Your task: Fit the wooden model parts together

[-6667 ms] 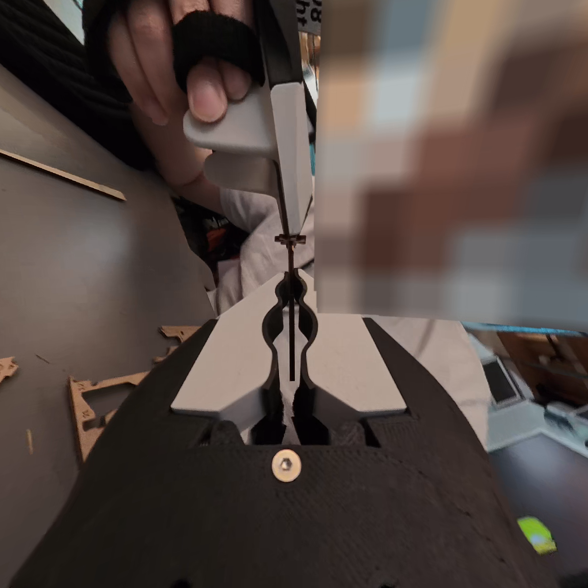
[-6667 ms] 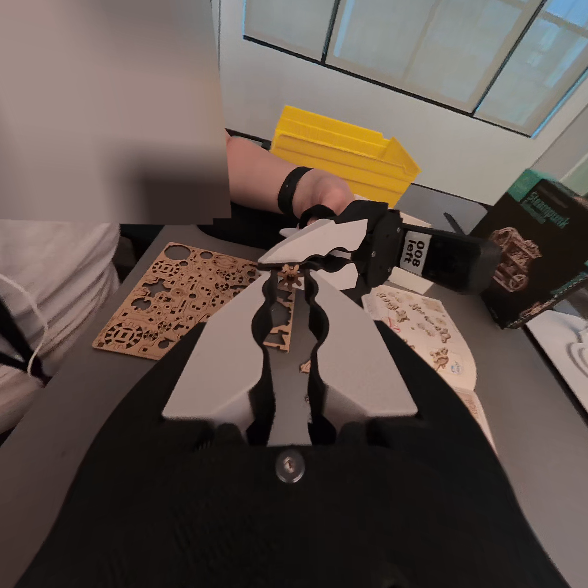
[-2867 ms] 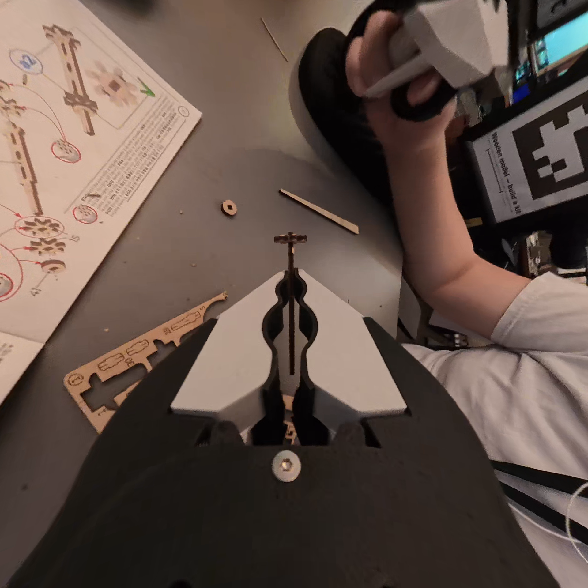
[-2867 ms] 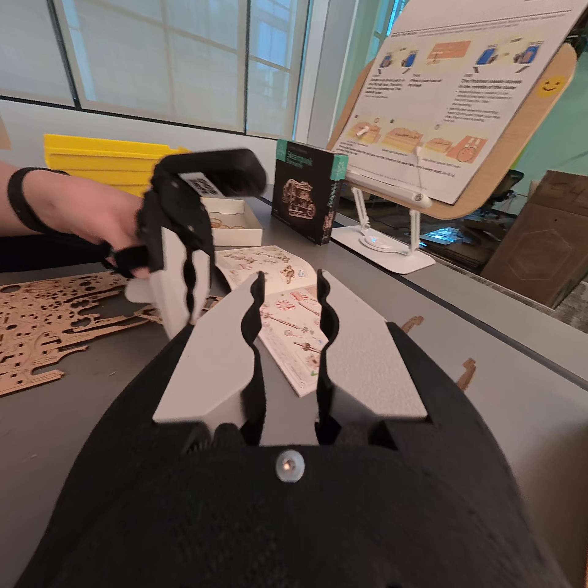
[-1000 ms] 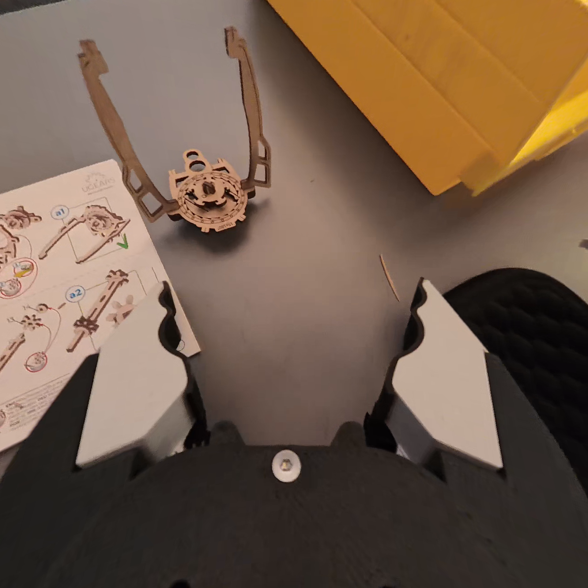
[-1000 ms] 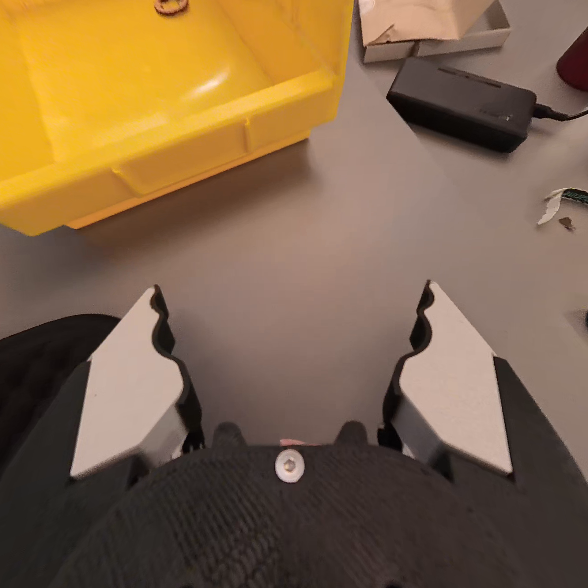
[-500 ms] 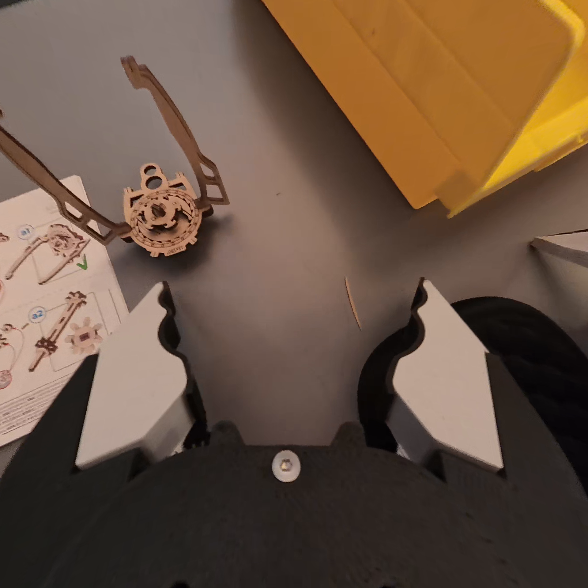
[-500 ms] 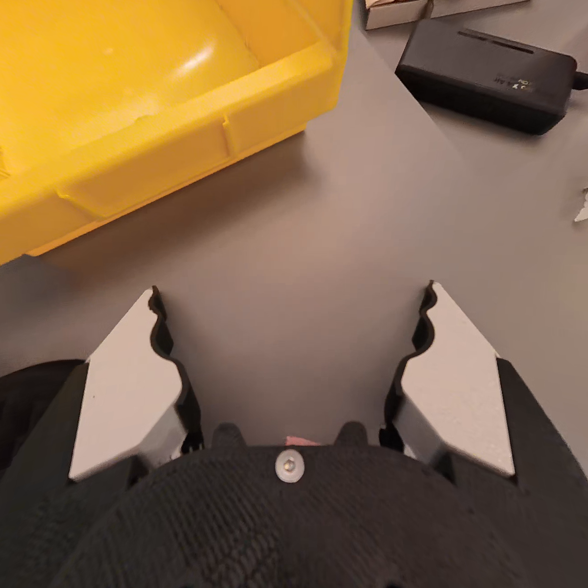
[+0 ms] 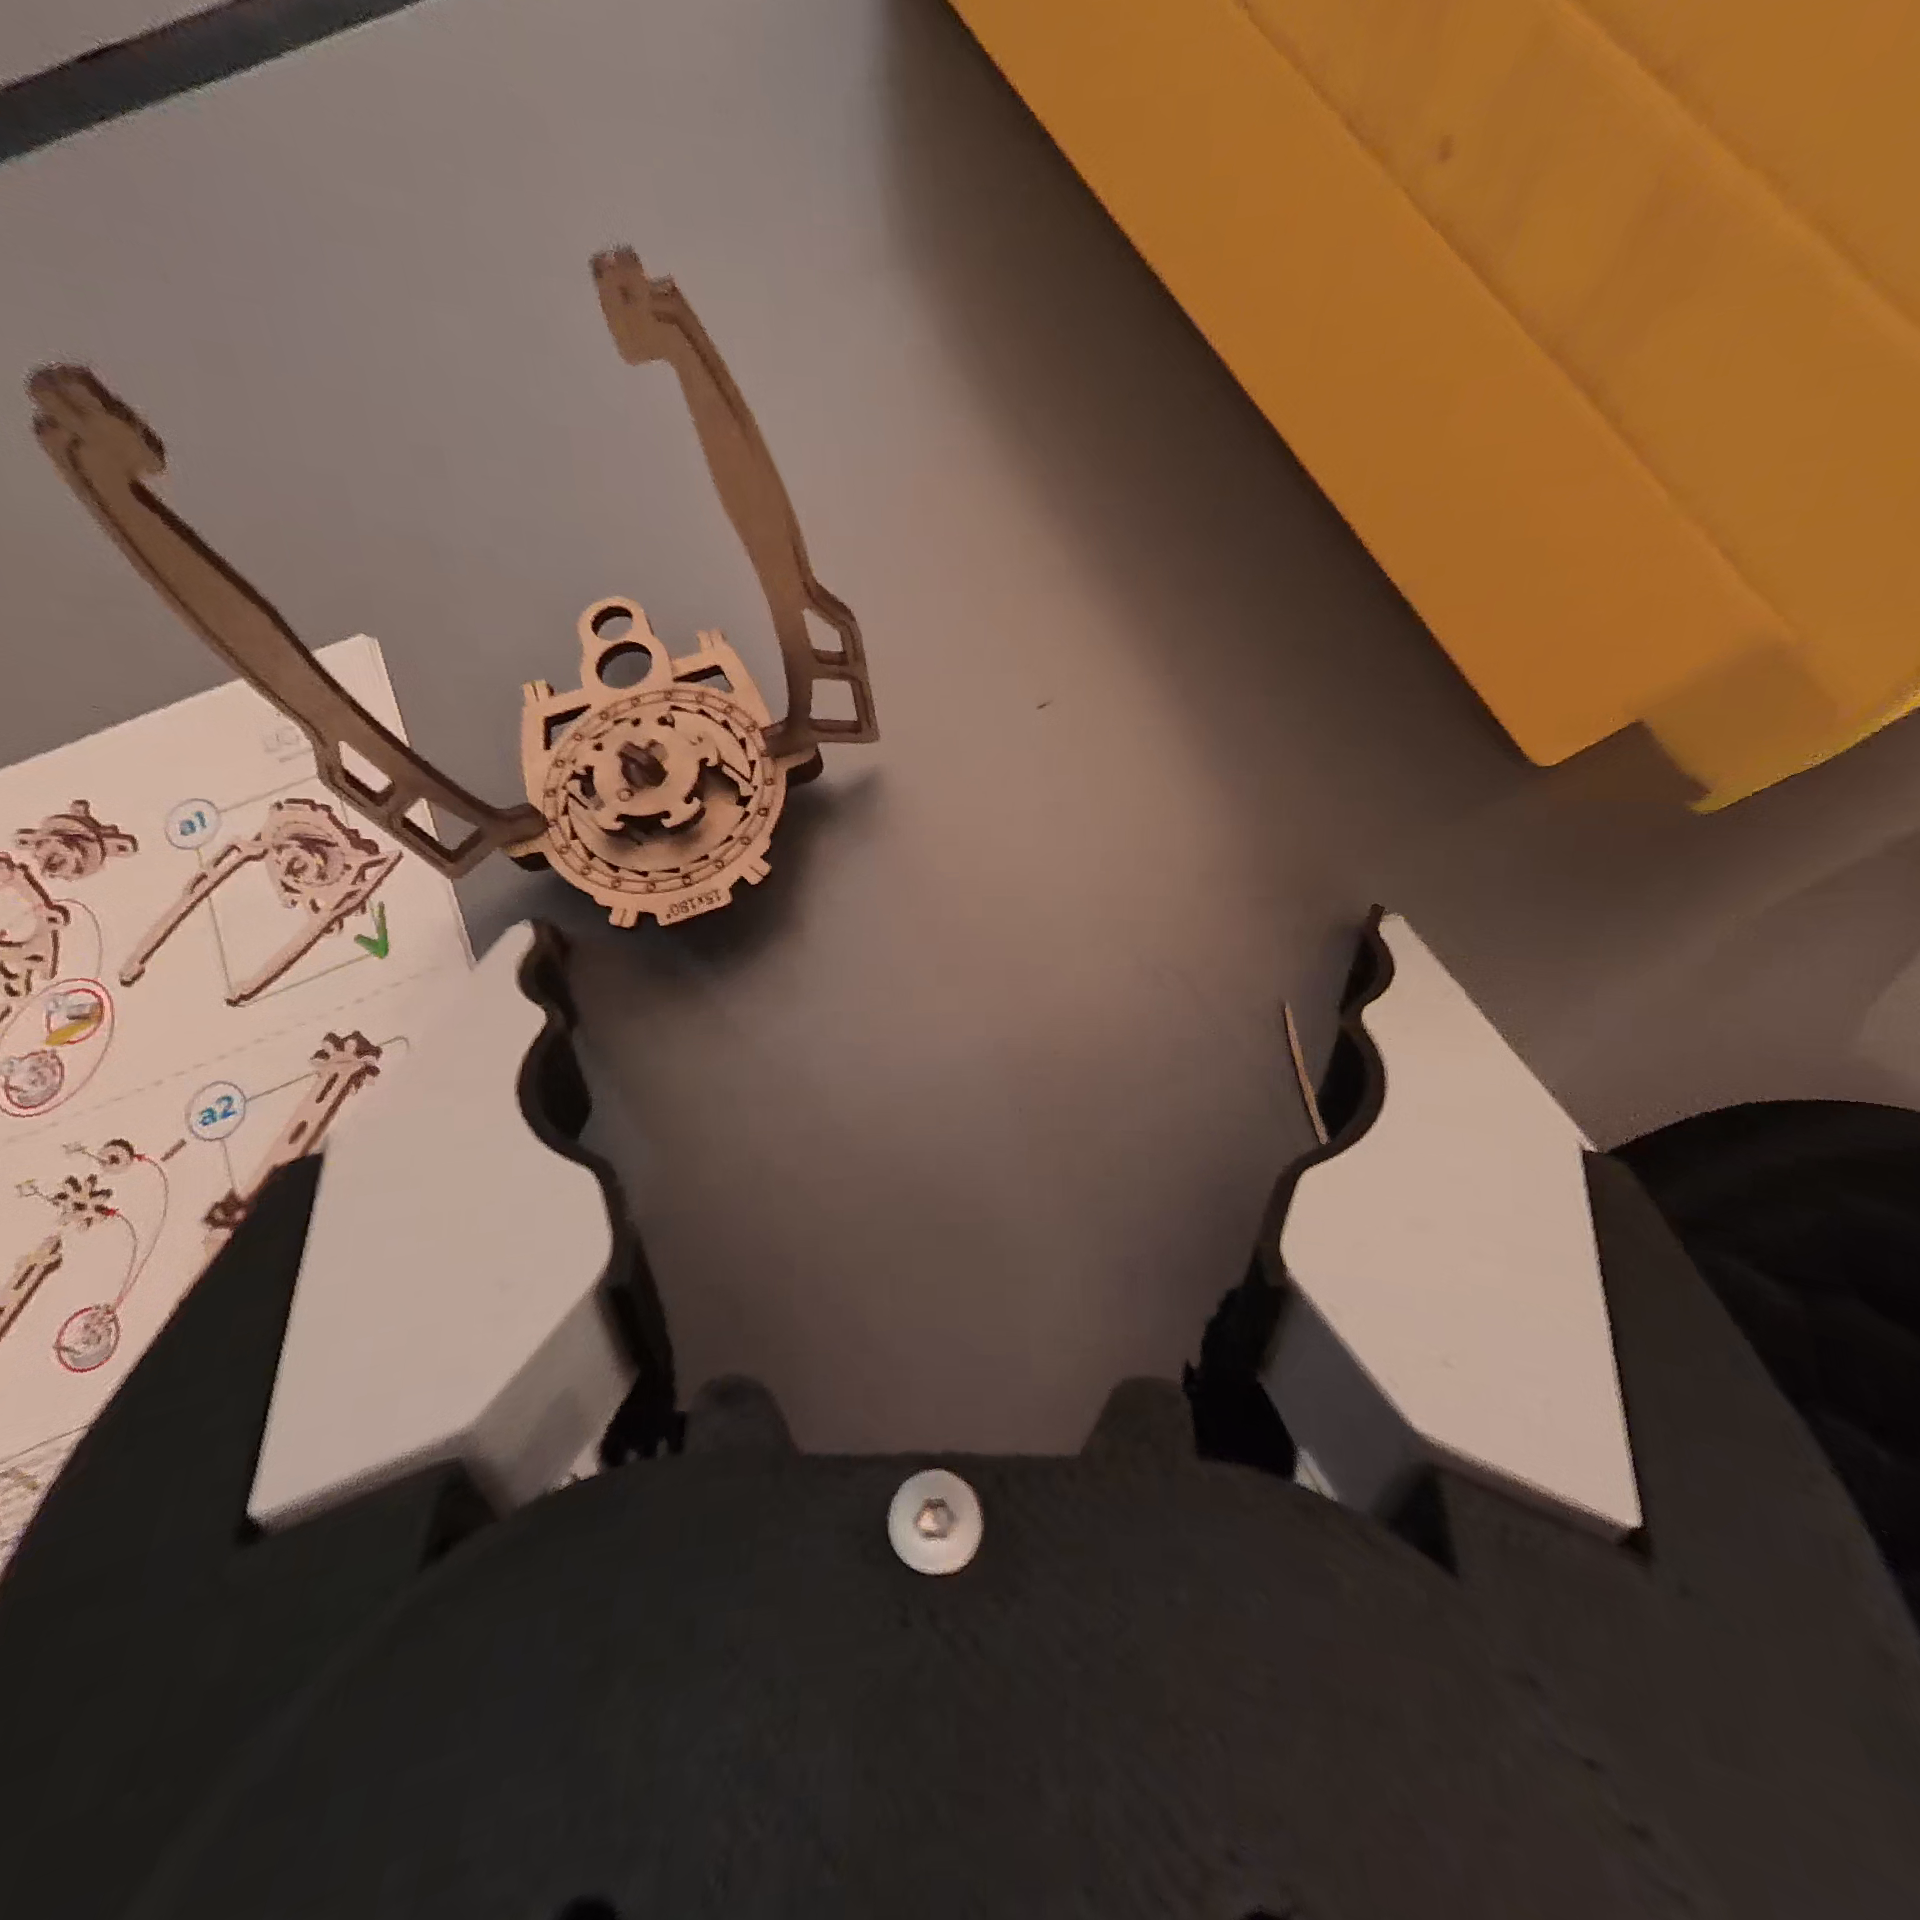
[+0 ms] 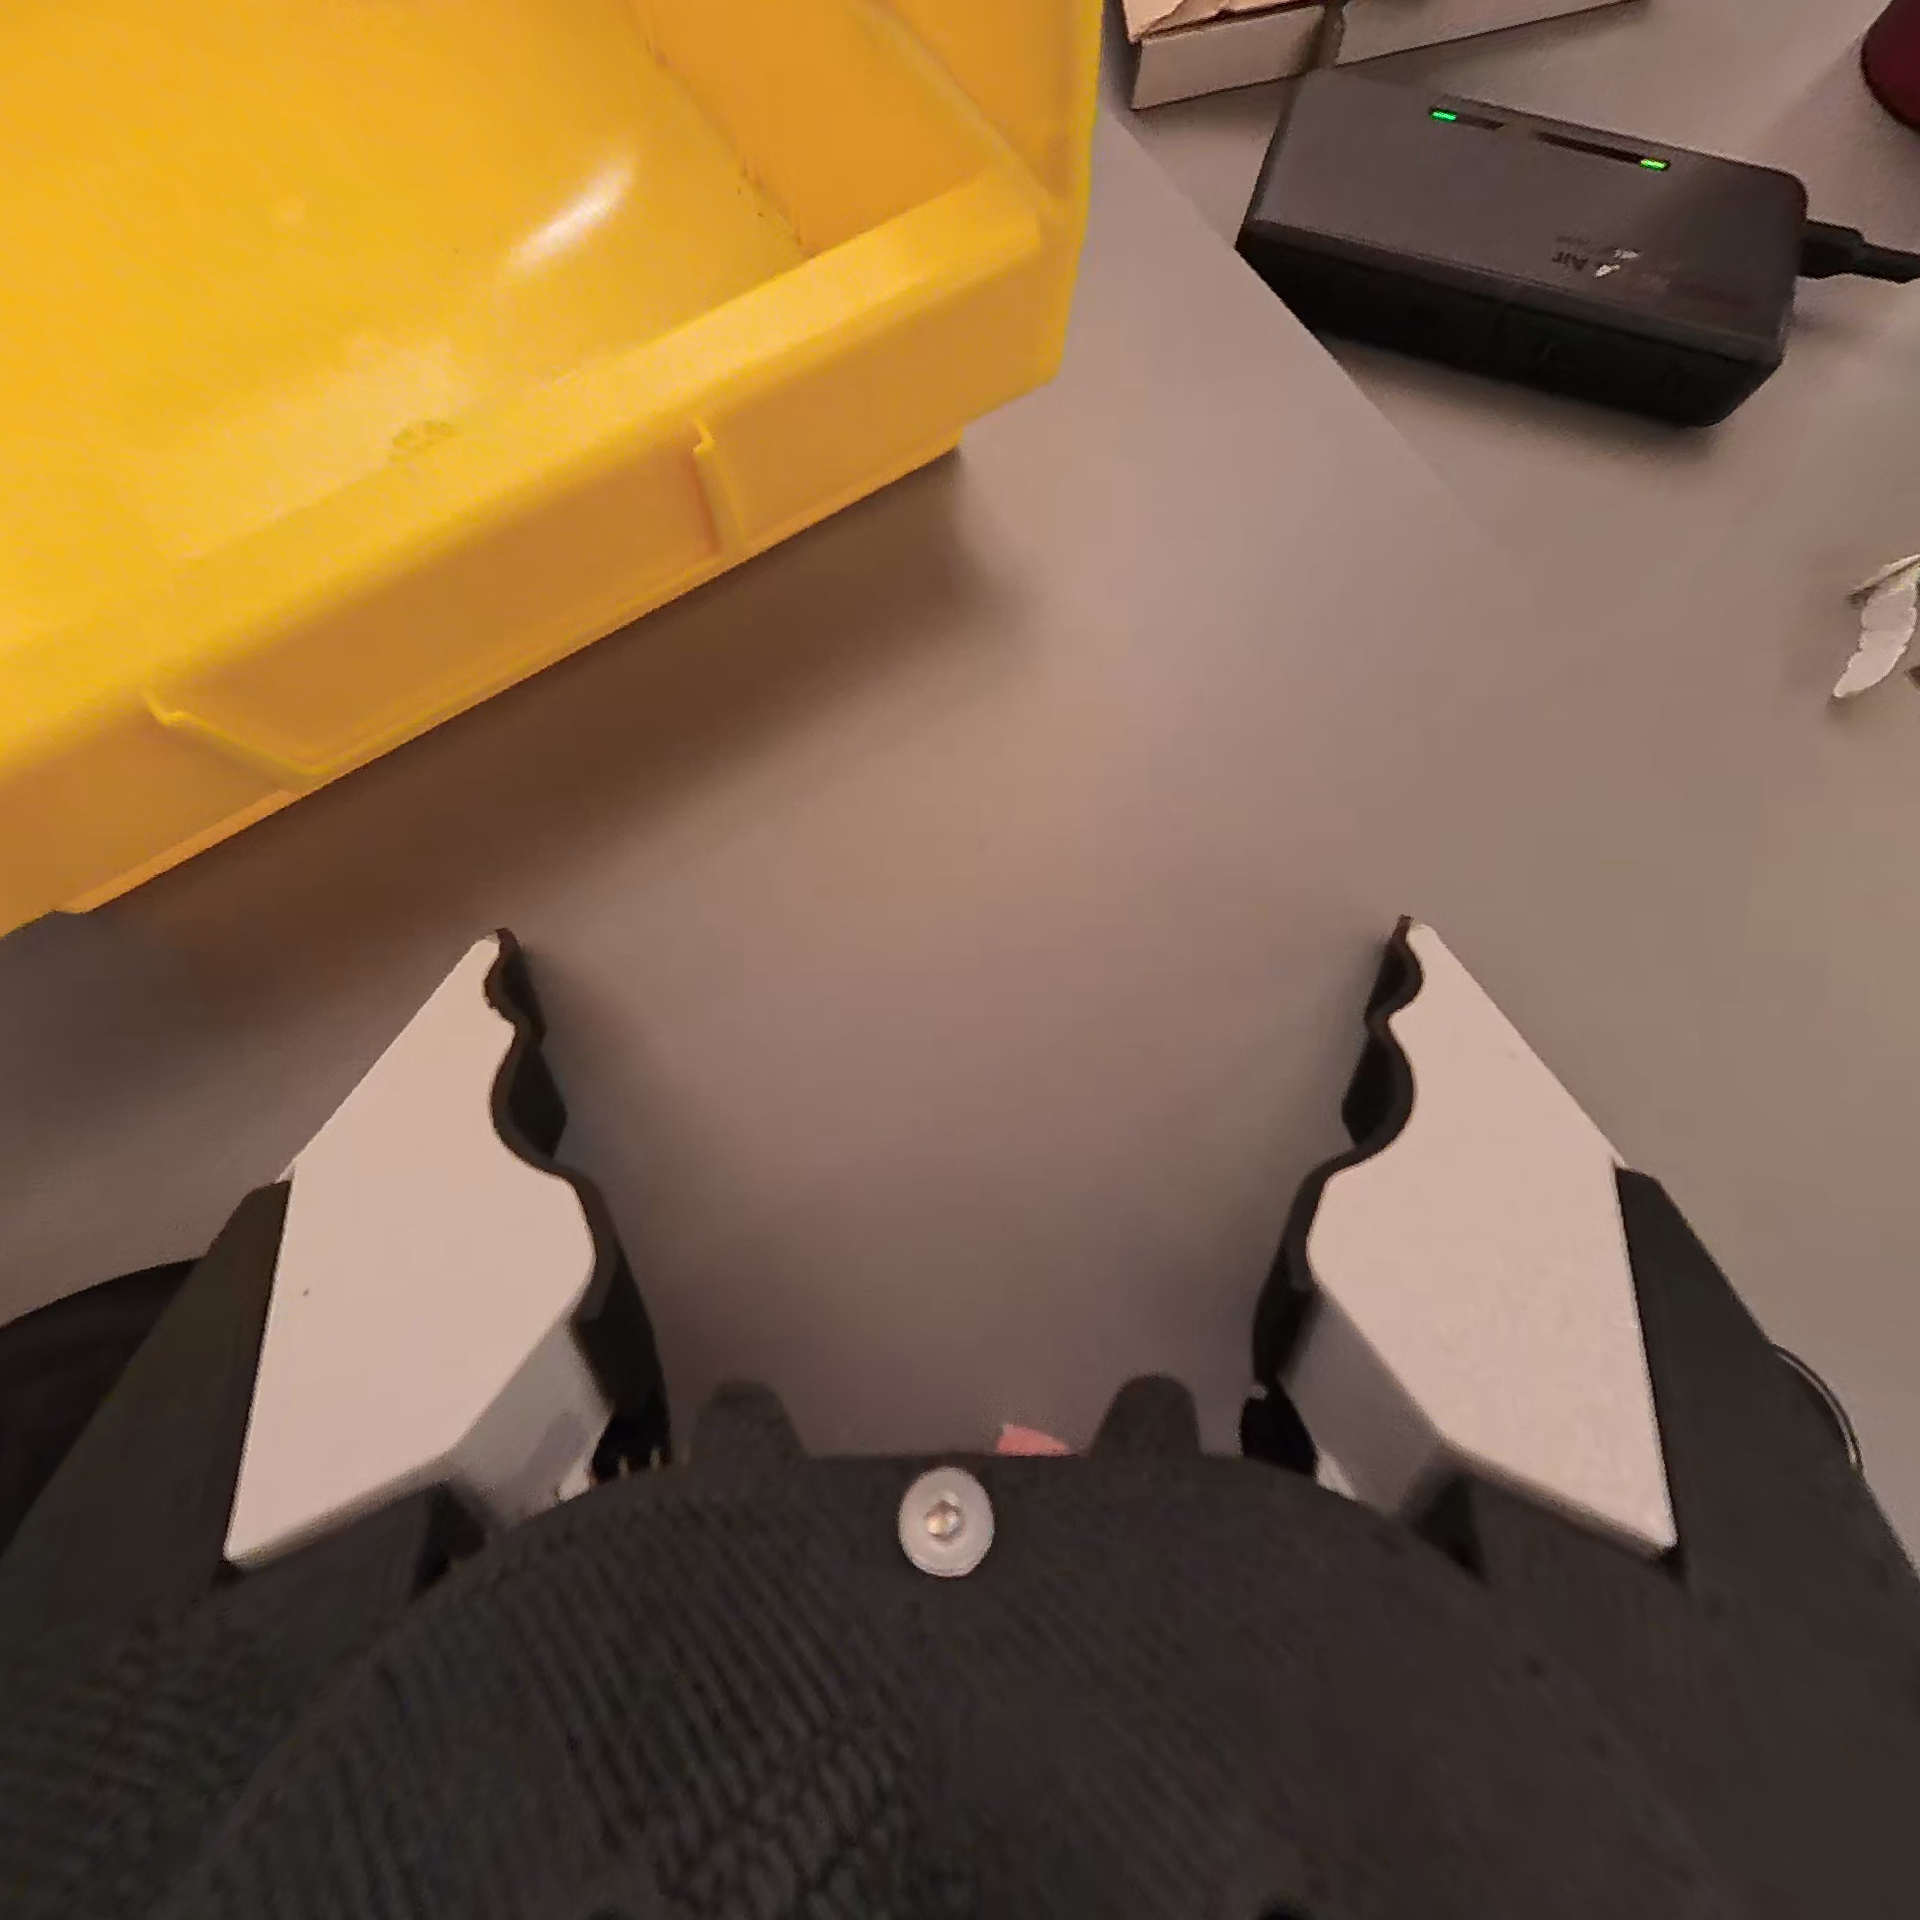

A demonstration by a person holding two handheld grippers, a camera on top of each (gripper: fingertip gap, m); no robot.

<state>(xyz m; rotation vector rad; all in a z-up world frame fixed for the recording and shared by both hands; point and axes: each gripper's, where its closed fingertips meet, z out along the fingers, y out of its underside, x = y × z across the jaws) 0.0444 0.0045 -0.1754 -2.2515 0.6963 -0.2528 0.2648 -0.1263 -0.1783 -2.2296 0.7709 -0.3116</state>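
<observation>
Hovering low over the grey table (image 9: 935, 1091), the left gripper (image 9: 951, 966) has its jaws spread wide and holds nothing. The right gripper (image 10: 951, 956) is likewise wide apart and empty above bare tabletop. With both tools free, this looks like a pause between steps, most likely a moment for checking the next stage before picking up another piece.

The wooden model (image 9: 649, 800) stands on the table just ahead of the left gripper, near its left finger (image 9: 447, 1195) but apart from it. It is set down where the left camera looks straight at it, which would make it easy to reach again. Its corner touches or overlaps the edge of the instruction sheet (image 9: 156, 935), which lies flat to the left with its drawings facing up, probably kept close so the build can be compared with the pictures.

The model is pale, laser-cut plywood: a round, toothed disc with ringed engraving and a small hub at its centre, a tab with two holes above it, and two long curved arms reaching away from the disc like a fork. The arms have cut-out windows near the disc and notched tips.

A thin wooden sliver (image 9: 1299, 1070) lies beside the left gripper's right finger. The yellow bin (image 10: 468, 364) sits farther off, and a black power adapter (image 10: 1517, 249) rests beyond the right gripper.
</observation>
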